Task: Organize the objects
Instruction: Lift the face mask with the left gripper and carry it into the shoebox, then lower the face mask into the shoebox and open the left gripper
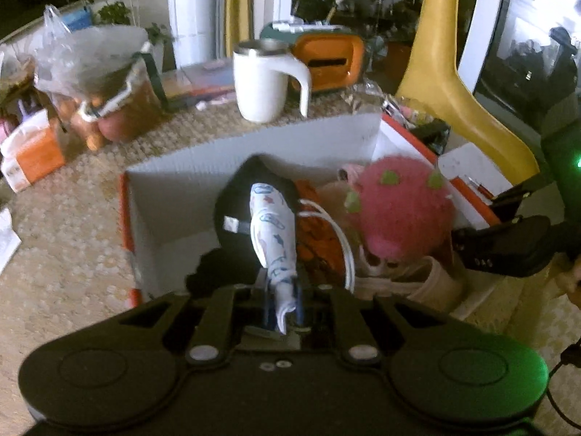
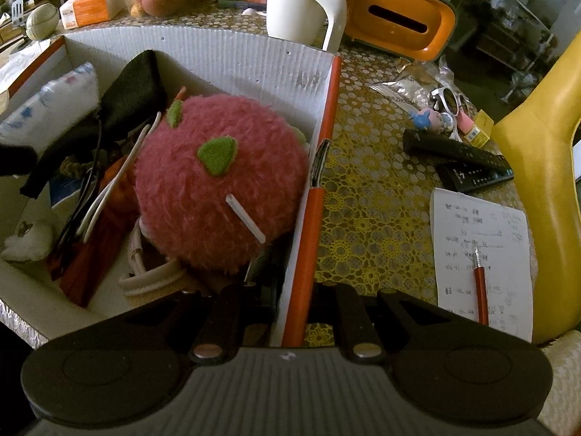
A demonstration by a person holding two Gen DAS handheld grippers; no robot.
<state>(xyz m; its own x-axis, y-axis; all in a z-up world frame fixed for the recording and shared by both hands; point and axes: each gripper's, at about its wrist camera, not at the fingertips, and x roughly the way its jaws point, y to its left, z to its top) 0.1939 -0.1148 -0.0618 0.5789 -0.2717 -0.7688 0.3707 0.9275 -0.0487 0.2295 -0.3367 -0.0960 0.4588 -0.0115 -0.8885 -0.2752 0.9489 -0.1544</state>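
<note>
A white cardboard box with an orange rim (image 1: 181,189) stands on the lace-covered table. In it lie a pink plush ball with green spots (image 2: 214,185), a black pouch (image 2: 134,87), white cables (image 2: 109,196) and red items. My left gripper (image 1: 281,283) is shut on a white packet printed with blue and red shapes (image 1: 270,225), holding it over the box's left half, above the black pouch. The packet (image 2: 54,109) shows at the left in the right wrist view. My right gripper (image 2: 294,309) is shut on the box's right wall (image 2: 319,196), next to the plush.
Behind the box stand a white mug (image 1: 268,80), an orange tissue holder (image 1: 326,61) and a bag of fruit (image 1: 105,101). Right of the box lie two black remotes (image 2: 461,156), sunglasses (image 2: 450,101), a note sheet with a red pen (image 2: 479,254) and a yellow chair (image 2: 537,181).
</note>
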